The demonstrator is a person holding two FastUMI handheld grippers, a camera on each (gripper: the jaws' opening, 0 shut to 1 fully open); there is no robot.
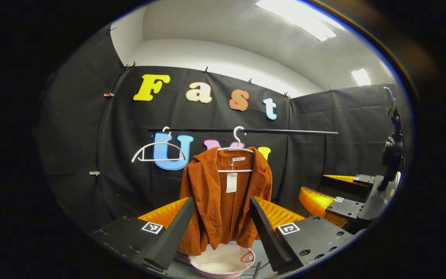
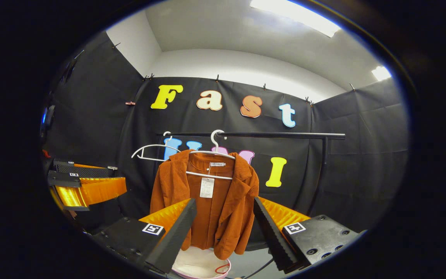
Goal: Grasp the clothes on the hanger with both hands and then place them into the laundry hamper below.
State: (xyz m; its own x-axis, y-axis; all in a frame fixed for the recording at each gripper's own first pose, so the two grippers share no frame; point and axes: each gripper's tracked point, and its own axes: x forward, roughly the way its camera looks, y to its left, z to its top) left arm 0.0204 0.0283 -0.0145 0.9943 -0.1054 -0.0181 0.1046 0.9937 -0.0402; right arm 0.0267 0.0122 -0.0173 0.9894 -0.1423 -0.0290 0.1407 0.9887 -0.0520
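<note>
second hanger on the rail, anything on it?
No. In the left gripper view the white hanger left of the orange jacket hangs bare on the rail.

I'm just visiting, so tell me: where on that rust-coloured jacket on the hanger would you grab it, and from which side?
Take the jacket by its two shoulders, one gripper on each, coming straight in from the front. It hangs open-fronted, facing the grippers, on a white hanger, so the shoulder folds are the firmest cloth. The left gripper and right gripper are both open and short of it. The hamper sits below.
</note>
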